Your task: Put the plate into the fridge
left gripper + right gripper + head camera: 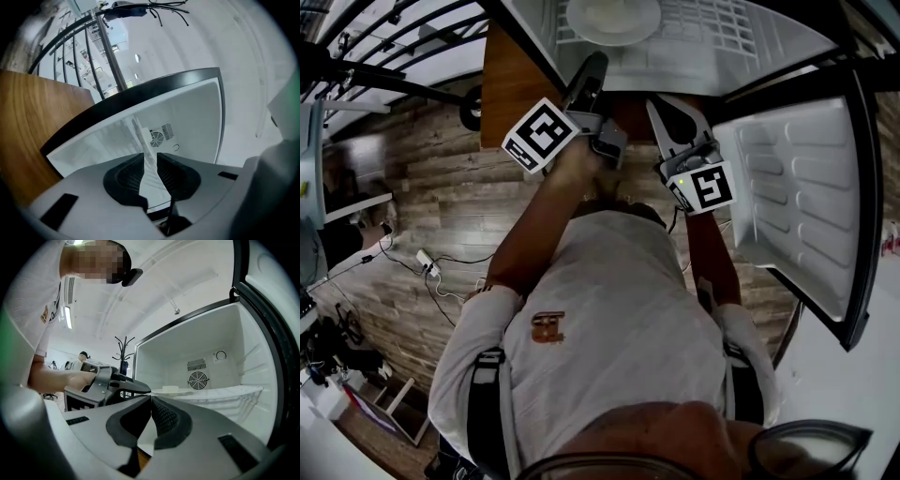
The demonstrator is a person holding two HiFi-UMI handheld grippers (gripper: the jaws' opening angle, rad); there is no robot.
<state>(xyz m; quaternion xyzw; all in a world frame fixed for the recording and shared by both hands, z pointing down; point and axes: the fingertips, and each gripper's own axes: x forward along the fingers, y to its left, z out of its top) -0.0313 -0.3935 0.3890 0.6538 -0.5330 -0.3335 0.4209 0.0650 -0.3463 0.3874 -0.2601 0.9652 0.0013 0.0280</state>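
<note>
Round white ceramic-looking plate (614,19) is already sitting on the white wire shelf (705,28) in the open fridge (178,348), probably stiff, slick, chippable, best pinched by its rim, while the left gripper (150,157) is hanging with fingers parted and empty, the right gripper (151,399) clenched on nothing.

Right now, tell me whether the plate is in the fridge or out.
In: the plate rests on the shelf inside the fridge, whose door stands open.

left gripper (150,157): held level, tilted sideways, jaws slightly parted, nothing gripped | right gripper (150,399): held level, jaws closed together, nothing gripped | arms (525,234): stretched forward, side by side
</note>
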